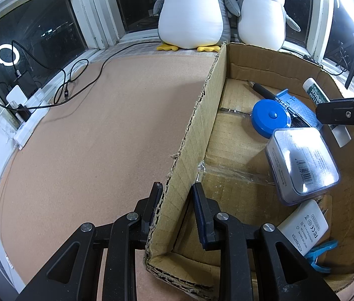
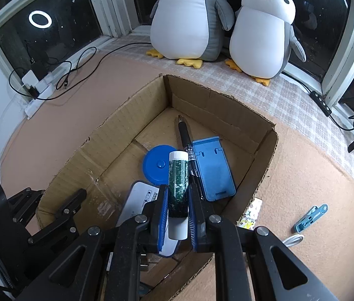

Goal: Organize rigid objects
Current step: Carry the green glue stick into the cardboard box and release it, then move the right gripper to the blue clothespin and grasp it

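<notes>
A cardboard box (image 1: 194, 135) (image 2: 116, 130) stands on the cork table. My left gripper (image 1: 177, 188) straddles its left wall, one finger outside and one inside, closed on the wall. My right gripper (image 2: 177, 193) is shut on a green tube with a white cap (image 2: 178, 183) and holds it above the box; the tube also shows in the left wrist view (image 1: 315, 90). In the box lie a blue round tape measure (image 1: 271, 119) (image 2: 158, 166), a black pen (image 2: 184, 135), a blue phone stand (image 2: 213, 168), a clear plastic case (image 1: 302, 165) and a white adapter (image 1: 304, 228).
A blue clip (image 2: 310, 218), a white cable end (image 2: 293, 239) and a small yellow packet (image 2: 251, 215) lie on the table right of the box. Two plush penguins (image 2: 262, 32) sit at the window. A power strip with black cables (image 1: 34, 100) lies at the far left.
</notes>
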`<state>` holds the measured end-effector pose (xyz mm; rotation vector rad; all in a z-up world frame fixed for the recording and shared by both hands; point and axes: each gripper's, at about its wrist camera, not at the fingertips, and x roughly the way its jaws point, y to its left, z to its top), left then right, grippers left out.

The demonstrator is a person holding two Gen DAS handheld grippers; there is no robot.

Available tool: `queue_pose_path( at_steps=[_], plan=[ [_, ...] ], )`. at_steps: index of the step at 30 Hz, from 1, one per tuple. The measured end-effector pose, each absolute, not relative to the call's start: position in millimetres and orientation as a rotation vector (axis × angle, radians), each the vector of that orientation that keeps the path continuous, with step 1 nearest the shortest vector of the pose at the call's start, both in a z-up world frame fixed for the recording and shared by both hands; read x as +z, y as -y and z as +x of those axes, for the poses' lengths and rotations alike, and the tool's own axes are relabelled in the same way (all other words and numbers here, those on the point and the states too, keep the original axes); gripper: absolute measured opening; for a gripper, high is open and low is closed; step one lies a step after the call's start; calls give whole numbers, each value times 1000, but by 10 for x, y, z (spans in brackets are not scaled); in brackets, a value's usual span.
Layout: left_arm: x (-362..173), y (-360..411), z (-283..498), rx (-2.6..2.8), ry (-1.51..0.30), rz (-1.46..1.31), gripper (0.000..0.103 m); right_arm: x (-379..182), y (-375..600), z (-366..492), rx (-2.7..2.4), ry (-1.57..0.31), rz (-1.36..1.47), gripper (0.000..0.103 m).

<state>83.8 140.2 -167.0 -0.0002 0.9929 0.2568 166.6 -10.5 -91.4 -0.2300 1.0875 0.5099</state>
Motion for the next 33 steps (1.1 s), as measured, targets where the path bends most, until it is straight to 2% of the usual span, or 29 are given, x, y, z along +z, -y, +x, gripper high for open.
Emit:
queue_pose_path(
  at_steps=[7, 12, 25, 29, 33],
  plan=[
    [-1672, -1402, 838, 256, -993, 0, 26, -919, 81, 1675, 509, -1082, -246, 15],
    [-1666, -1413, 843, 257, -991, 0, 26, -891, 70, 1656, 514, -1070, -248, 23],
    [-1665, -1417, 841, 258, -991, 2, 26, -835, 175, 1631, 507, -1069, -212, 23],
    [-1666, -1414, 835, 258, -991, 2, 26, -782, 240, 1600, 506, -1059, -195, 29],
    [-1664, -1416, 833, 258, -991, 3, 26, -725, 334, 1572, 496, -1048, -187, 30]
  ],
)
